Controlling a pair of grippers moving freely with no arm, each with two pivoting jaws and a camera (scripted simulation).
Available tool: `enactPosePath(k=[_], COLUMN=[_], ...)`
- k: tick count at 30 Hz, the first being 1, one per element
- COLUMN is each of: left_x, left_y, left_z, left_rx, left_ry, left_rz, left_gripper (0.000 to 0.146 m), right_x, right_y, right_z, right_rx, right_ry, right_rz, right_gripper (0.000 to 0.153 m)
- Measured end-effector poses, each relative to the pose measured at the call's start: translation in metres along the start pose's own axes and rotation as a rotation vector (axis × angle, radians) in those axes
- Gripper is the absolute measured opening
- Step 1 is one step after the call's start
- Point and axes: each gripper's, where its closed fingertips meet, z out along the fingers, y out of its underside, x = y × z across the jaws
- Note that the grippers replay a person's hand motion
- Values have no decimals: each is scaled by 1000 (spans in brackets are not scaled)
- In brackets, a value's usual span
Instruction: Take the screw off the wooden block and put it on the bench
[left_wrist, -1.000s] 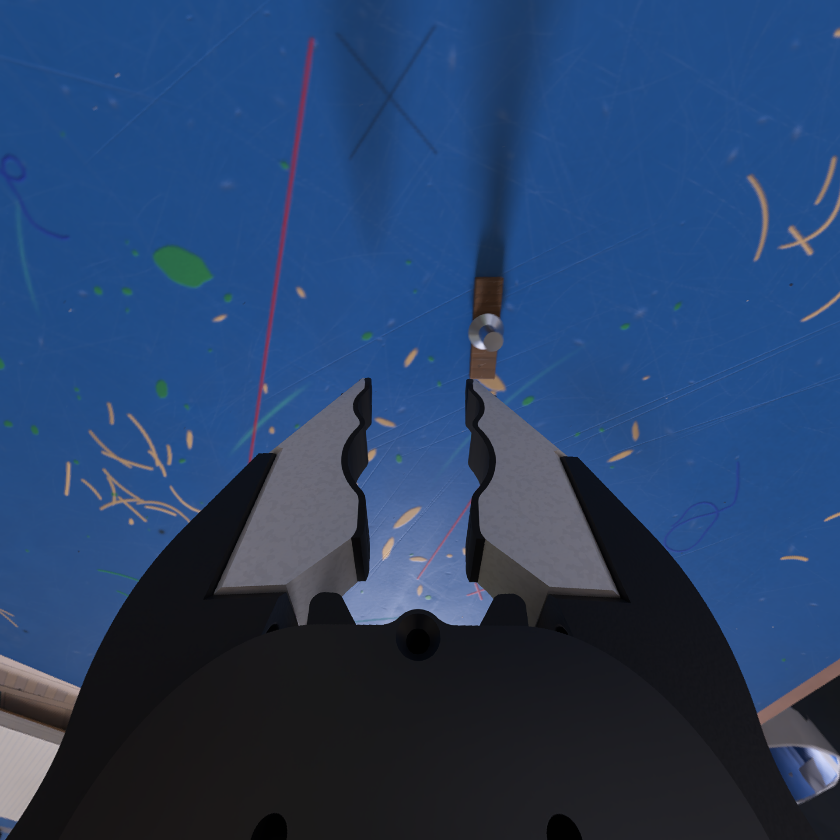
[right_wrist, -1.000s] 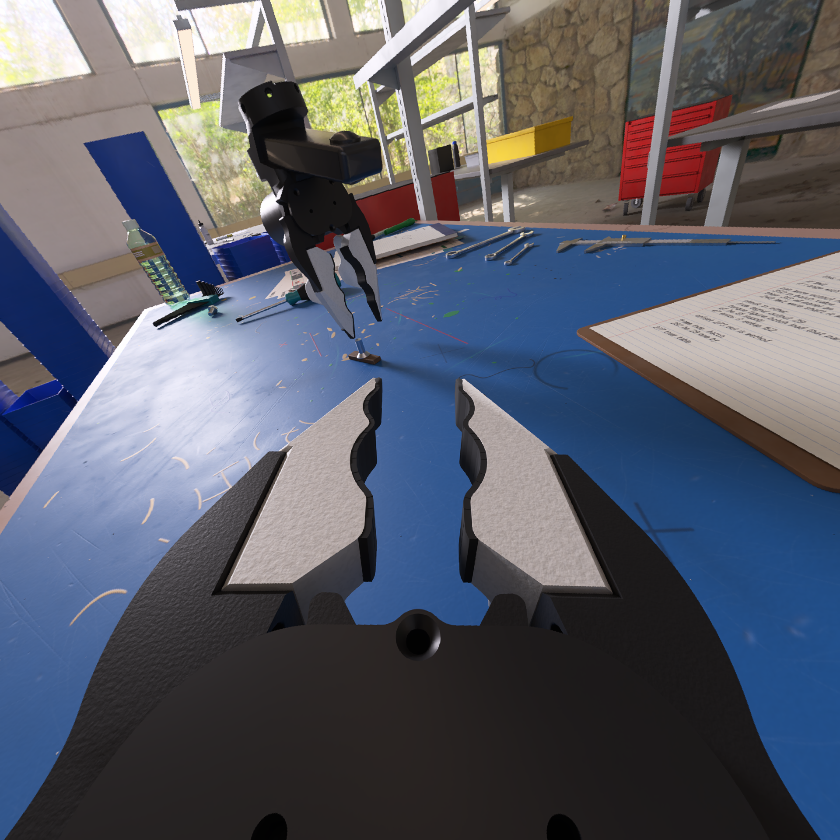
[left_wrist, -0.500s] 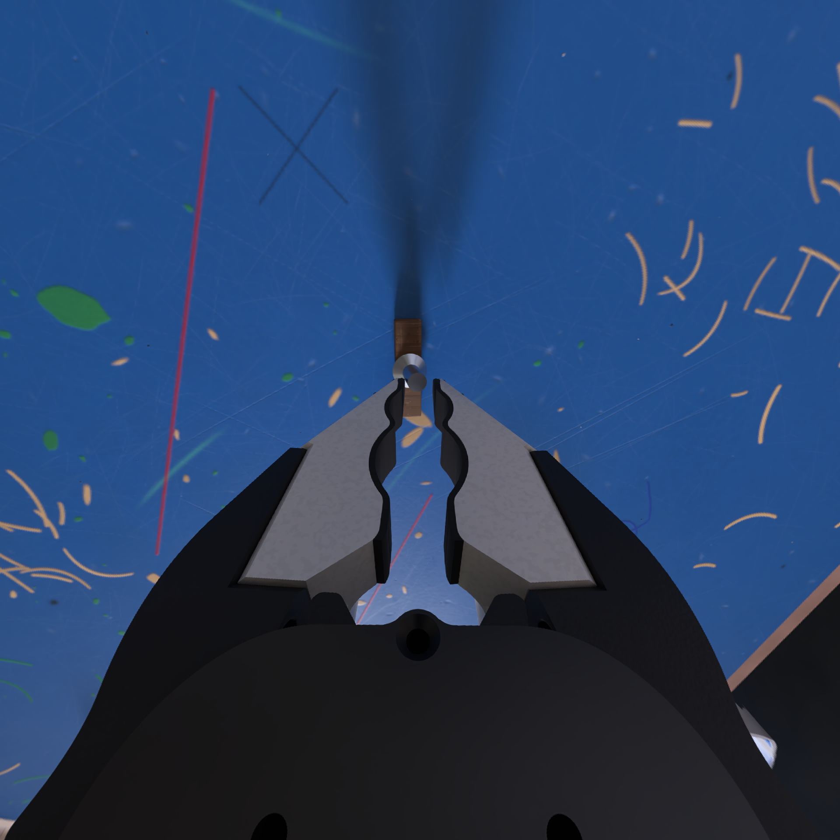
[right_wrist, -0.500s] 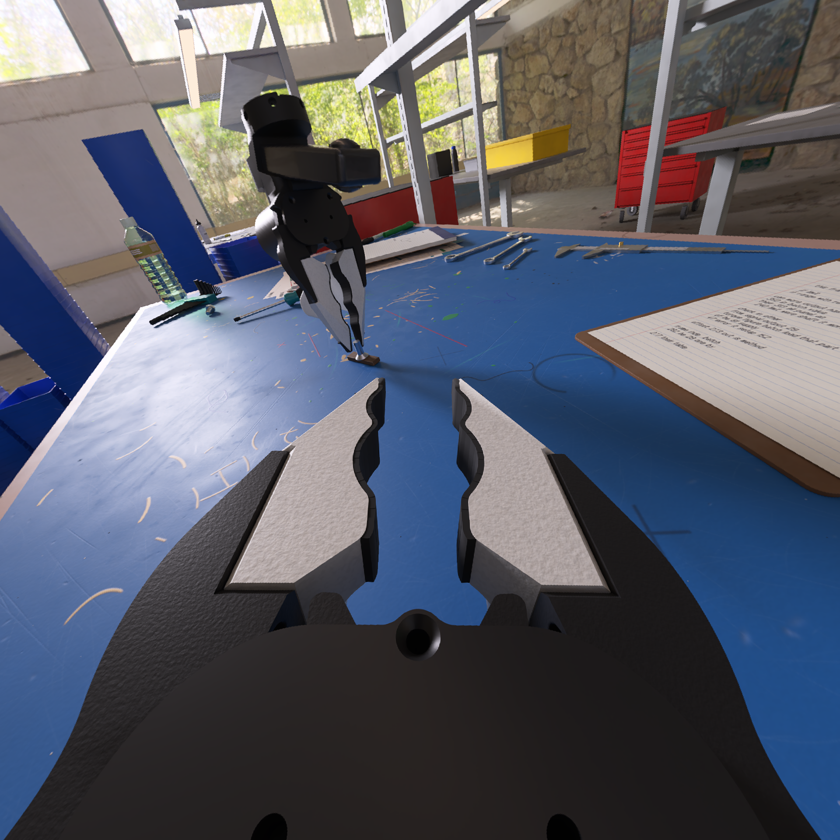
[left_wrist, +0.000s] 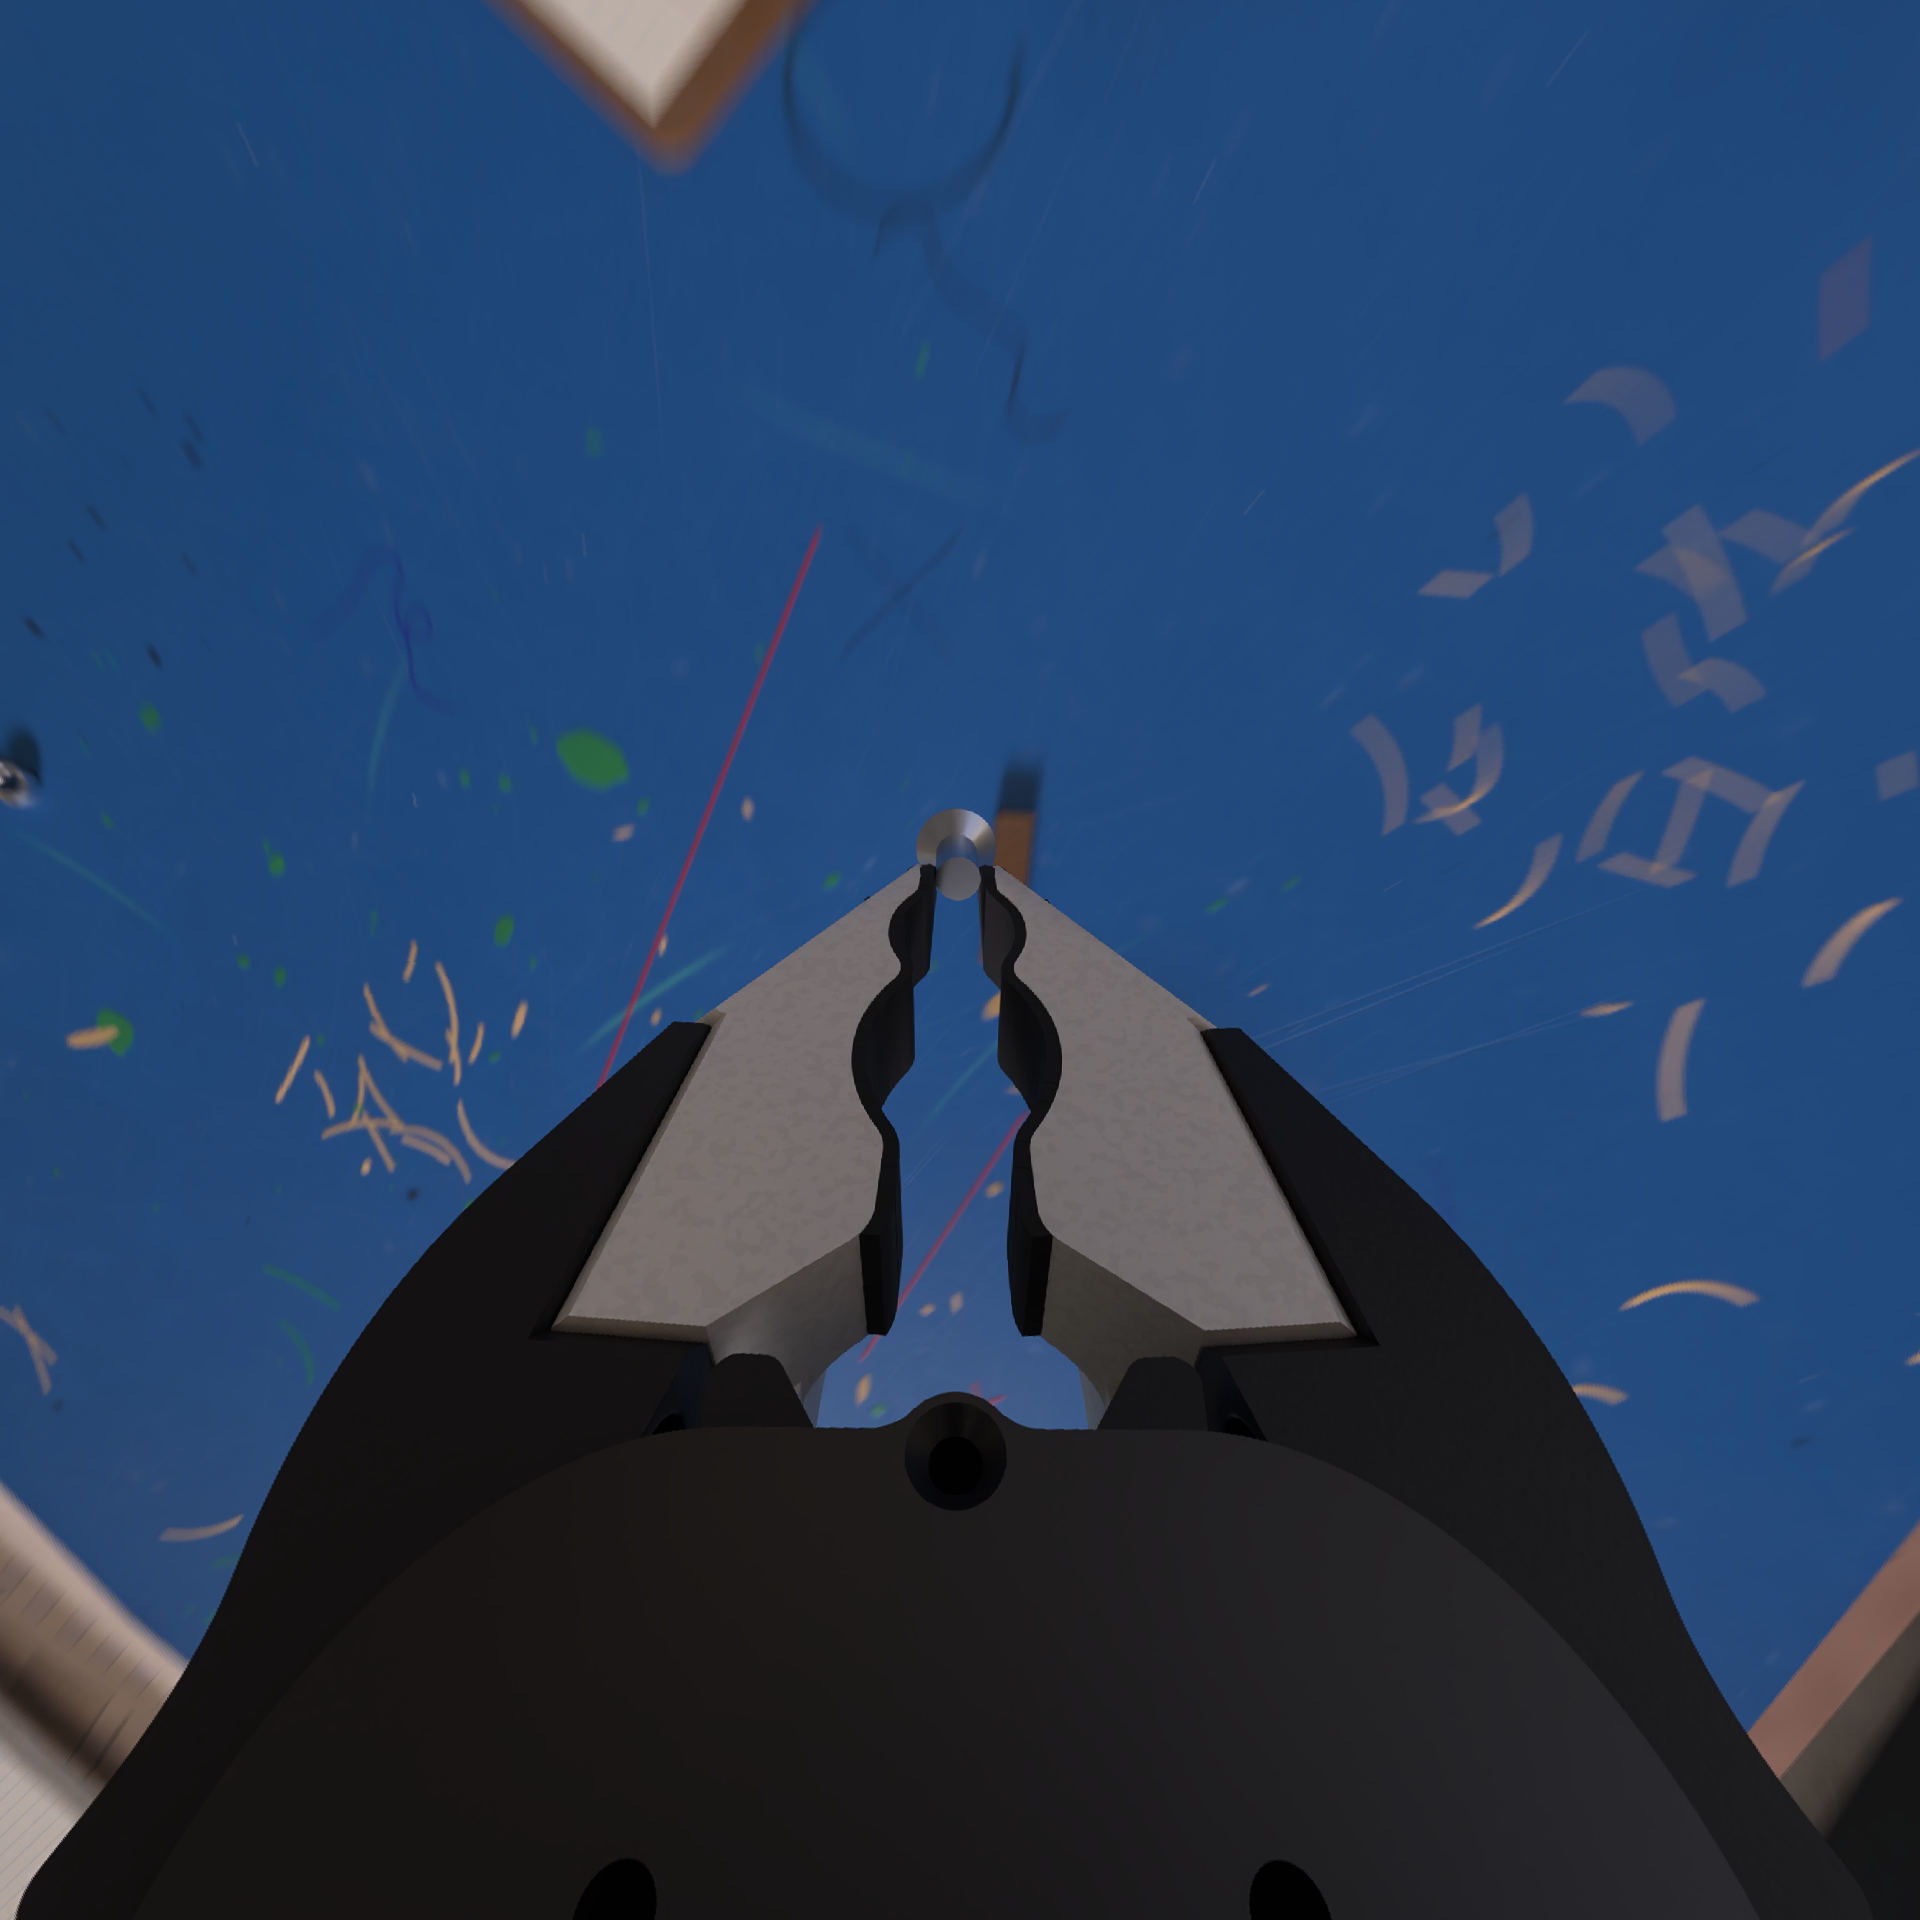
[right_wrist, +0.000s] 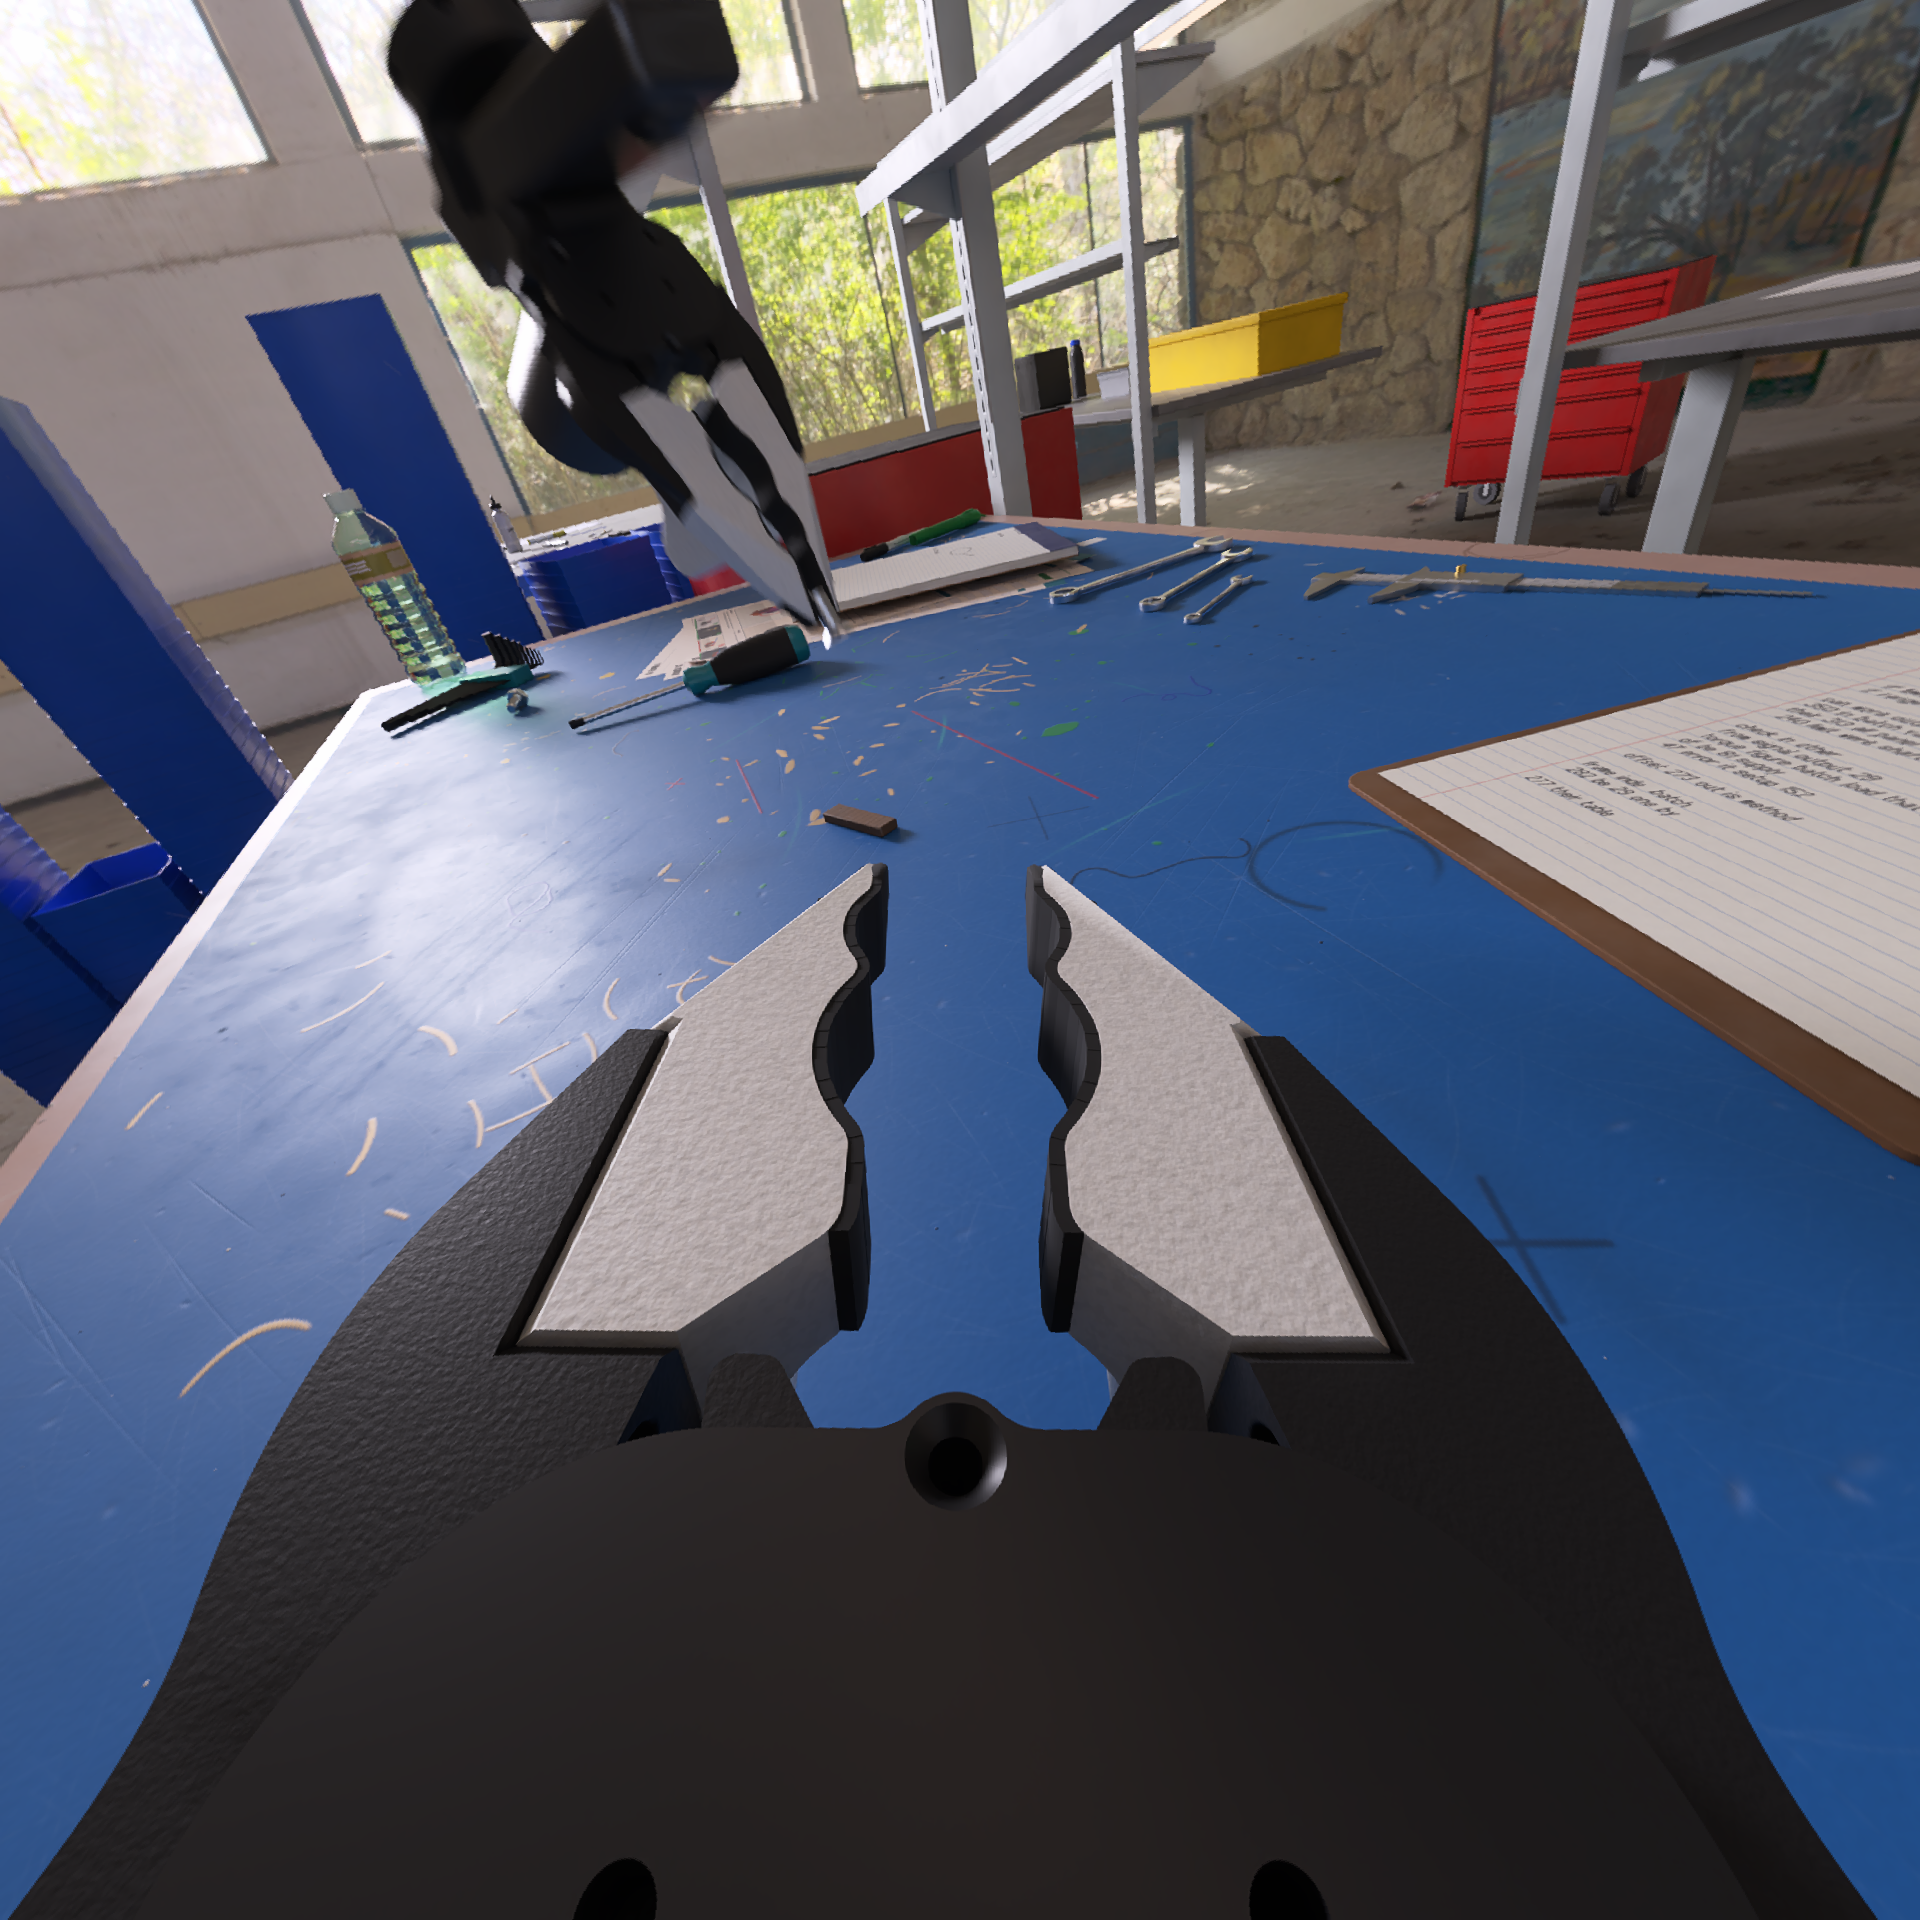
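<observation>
The left tongs (left_wrist: 957, 875), nearly closed, pinch the screw (left_wrist: 956, 844) clear above the wooden block (right_wrist: 859, 821) for setting on the worktop (right_wrist: 520, 935), while the right tongs (right_wrist: 957, 883) wait open and empty.

Your workshop opens behind a blue worktop (right_wrist: 1351, 1091) flecked with wood shavings and paint. Daylight pours through tall windows (right_wrist: 821, 301) at the far side, green foliage beyond them. To your right stands a rough stone wall (right_wrist: 1340, 208) hung with a landscape painting (right_wrist: 1704, 156), and below it a red drawer cabinet (right_wrist: 1558, 384) on castors. Grey steel shelving (right_wrist: 997, 249) rises mid-room beside a side bench carrying a yellow bin (right_wrist: 1247, 335). Blue panels (right_wrist: 364, 457) line the pale left wall (right_wrist: 156, 343). The concrete floor (right_wrist: 1340, 478) lies sunlit in patches.
</observation>
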Motion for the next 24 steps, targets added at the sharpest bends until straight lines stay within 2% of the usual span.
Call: enactPosePath(k=[2,4,9,13,17,20,23,24], left_x=[27,68,148,174,185,190,191,191], left_y=[-26,-45,-35,-16,-16,-24,-28,-30], left_z=[-24,-30,31,75,92,97,100,99], left_rx=[146,241,130,19,-3,39,59,69], left_ry=[32,100,200,179,138,128,111,105], left_rz=[-6,12,30,22,20,29,42,41], left_gripper=[8,8,8,8,8,8,31,34], right_x=[-2,-5,-15,-23,-25,-25,-23,-23], right_y=[1,2,9,12,13,12,11,11], right_z=[1,3,7,7,5,2,0,0], right_rx=[-5,-14,-68,-94,-106,-104,-103,-103], right_ry=[-3,-16,-39,-37,-16,-2,7,11], right_rz=[-12,-18,-40,-101,-146,-161,-166,-166], right_gripper=[25,25,28,30,29,29,28,28])
